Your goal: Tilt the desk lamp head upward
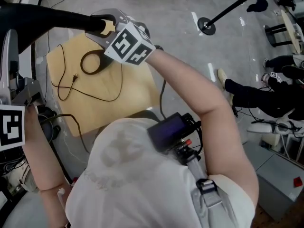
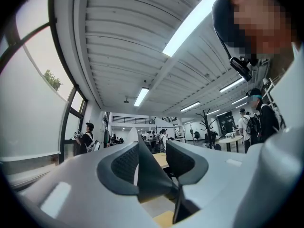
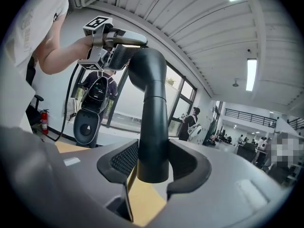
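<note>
The desk lamp's ring base sits on a small wooden table, and its cord trails over the top. The black lamp arm rises up and to the left. My right gripper is shut on that arm, and the tube stands between both pads of the right gripper. The tube bends left at its top to my left gripper, which is shut on the lamp head. In the left gripper view, the thin lamp head lies edge-on between the left gripper jaws. The grey head shows at the far left.
A light stand with a round foot is on the floor beyond the table. A person in black sits on the floor at the right. Cables and dark gear lie left of the table. A red extinguisher stands by the window wall.
</note>
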Demonstrator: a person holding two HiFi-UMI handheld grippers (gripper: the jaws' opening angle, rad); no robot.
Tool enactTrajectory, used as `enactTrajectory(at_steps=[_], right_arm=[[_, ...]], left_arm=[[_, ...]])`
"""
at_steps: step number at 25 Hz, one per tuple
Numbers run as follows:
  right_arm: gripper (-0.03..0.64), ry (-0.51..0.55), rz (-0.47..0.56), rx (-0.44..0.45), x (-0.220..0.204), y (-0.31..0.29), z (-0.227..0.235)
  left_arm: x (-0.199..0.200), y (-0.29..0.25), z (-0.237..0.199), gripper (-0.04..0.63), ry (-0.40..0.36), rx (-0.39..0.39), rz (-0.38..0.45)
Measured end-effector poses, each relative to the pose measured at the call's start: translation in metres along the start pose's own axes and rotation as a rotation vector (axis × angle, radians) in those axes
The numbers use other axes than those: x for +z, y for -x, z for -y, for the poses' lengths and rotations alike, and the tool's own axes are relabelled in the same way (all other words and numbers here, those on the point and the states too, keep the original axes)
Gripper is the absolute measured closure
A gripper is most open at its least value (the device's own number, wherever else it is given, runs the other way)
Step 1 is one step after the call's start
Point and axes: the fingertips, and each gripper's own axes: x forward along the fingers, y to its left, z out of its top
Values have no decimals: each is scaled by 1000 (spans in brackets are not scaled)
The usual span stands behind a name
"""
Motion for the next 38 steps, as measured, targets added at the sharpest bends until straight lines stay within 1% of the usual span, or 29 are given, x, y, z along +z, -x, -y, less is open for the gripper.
enactTrajectory(at_steps=[4,8,9,12,13,16,18,22,23,25,28,29,31,33,38], right_arm=[[402,-10,12,8,4,0,4],[388,-34,46,24,9,2,4],[388,-37,59,23,9,3,2],[390,-37,80,12,5,13,-4],[391,-43,82,5,3,20,-6],[413,-102,98,-33,2,46,-8],[455,-180,111,-67,5,63,-10],[542,-285,139,-100,1,87,-32],[553,-310,139,-103,-2,91,-42],[566,-349,126,-98,-9,99,-63],[577,-370,96,-85,-21,114,-93],[577,-378,88,-84,-25,122,-102],[577,-403,76,-92,-35,140,-116],[577,-432,67,-104,-43,157,-132],[580,-527,66,-163,-58,190,-172]], left_arm=[[0,6,-13,420,7,68,26],[-8,20,-21,419,-15,100,43],[-12,27,-22,419,-23,113,43],[-26,50,-24,423,-86,160,28],[-33,58,-23,427,-84,161,21],[-62,78,-20,439,-31,145,-30],[-81,96,-21,451,7,135,-68],[-111,138,-19,531,47,82,-91],[-120,148,-17,549,54,66,-98],[-141,168,-13,572,76,31,-123],[-176,192,-5,591,123,-7,-179],[-187,200,-1,594,129,-21,-198],[-206,215,9,594,117,-47,-232],[-218,229,18,594,106,-69,-253],[-233,253,44,594,135,-125,-272]])
